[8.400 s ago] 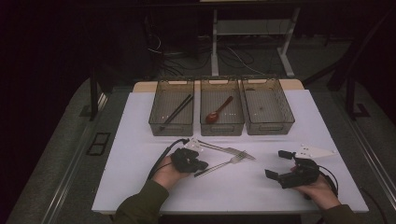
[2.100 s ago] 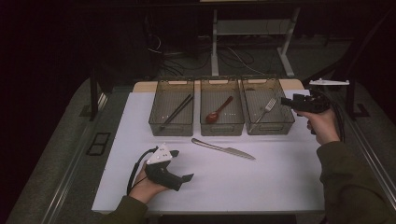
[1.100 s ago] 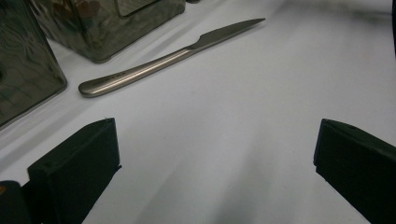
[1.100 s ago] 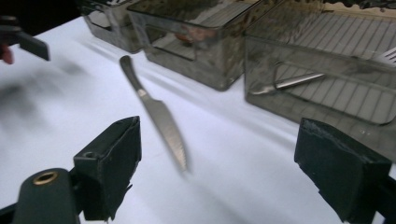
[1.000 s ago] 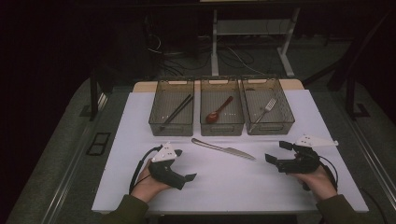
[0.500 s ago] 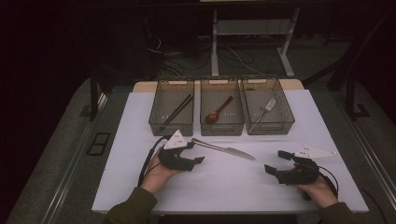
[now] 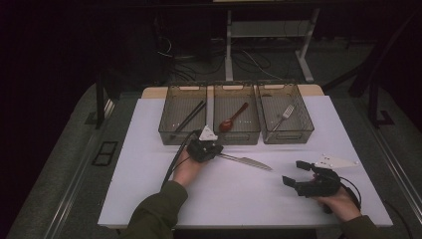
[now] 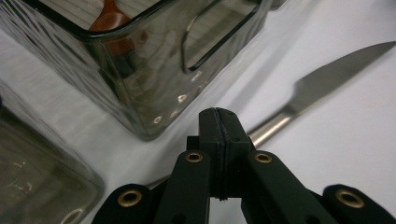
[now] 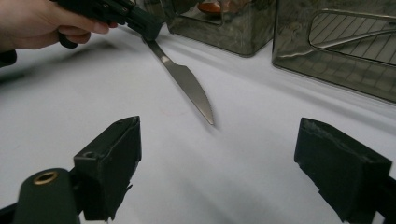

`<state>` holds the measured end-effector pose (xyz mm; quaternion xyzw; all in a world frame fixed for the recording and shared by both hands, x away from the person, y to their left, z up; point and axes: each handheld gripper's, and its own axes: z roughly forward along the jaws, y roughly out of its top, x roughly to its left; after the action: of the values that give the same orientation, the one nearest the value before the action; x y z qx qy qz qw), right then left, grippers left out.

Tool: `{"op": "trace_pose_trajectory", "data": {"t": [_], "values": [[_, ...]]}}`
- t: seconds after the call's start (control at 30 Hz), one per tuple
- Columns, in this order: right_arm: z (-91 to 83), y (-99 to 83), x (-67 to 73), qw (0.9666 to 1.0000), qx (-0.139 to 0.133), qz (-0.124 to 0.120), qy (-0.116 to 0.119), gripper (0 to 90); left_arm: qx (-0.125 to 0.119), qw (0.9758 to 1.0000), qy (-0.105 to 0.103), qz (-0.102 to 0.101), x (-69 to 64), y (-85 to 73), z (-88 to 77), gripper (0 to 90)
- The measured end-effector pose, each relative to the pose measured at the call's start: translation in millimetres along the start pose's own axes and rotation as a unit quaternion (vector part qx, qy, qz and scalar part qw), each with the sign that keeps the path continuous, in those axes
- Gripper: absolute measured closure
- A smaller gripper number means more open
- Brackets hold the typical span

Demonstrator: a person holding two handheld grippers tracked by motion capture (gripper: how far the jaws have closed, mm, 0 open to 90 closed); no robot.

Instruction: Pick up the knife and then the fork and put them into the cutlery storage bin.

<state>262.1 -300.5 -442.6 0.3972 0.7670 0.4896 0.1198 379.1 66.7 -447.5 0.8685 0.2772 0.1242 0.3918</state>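
Pinching the knife [image 7: 246, 161] by the far end of its thin handle with the left hand-held gripper [image 7: 219, 151]. Jaws just closed tight, with the handle between the tips. Flat on the white counter [image 7: 239, 199], just in front of the middle bin [image 7: 236, 137] with the red spoon [image 7: 233, 118]. Blade pointing off toward the right hand-held gripper [image 7: 294, 173]. Wide open and empty over there, near the right edge of the counter.

Could slip. Only a tiny bit of smooth metal in the grip, and a long blade sticking out past it. Might tip down or spin when lifted, then drop and clatter on the counter. Better to lift slowly and keep it level.

Could bump, too. Very close to the bin wall here. Might knock the bin or push it back on the way up. Might also catch the blade tip on a rim when going over.

Could land in the wrong bin. Chopsticks [image 7: 189, 117] in the left one, spoon in the middle, fork [image 7: 283, 113] in the right. No spare bin to see, so hard to tell the right home for a knife.
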Motion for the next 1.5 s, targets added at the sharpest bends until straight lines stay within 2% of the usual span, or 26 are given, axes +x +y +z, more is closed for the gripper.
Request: {"op": "trace_pose_trajectory", "data": {"t": [0.1,0.23,0.37,0.47,0.93,1.5], "values": [[-0.4,0.1,-0.3,1.0000,0.000,0.003,0.001,14.1,0.012,0.9999,0.002,0.007,0.2,0.6,3.4,88.6],[-0.5,0.1,-0.4,1.0000,-0.001,0.000,0.003,14.1,0.015,0.9999,-0.004,-0.001,0.6,0.8,3.9,88.8],[-0.2,0.2,-0.5,1.0000,0.001,-0.001,0.003,14.1,0.019,0.9998,-0.008,0.003,0.7,0.9,3.2,88.9],[-0.1,0.2,-0.7,1.0000,0.000,0.003,0.003,14.1,0.023,0.9997,-0.003,0.009,0.6,1.5,5.6,88.9],[-1.2,0.0,-2.2,1.0000,0.000,0.001,0.002,14.1,0.054,0.9975,-0.044,0.015,-5.0,0.5,-1.3,88.9],[-1.9,0.2,-2.6,1.0000,-0.002,0.004,0.001,14.1,0.078,0.9937,-0.073,0.032,-16.1,-0.4,-8.7,88.9]]}}
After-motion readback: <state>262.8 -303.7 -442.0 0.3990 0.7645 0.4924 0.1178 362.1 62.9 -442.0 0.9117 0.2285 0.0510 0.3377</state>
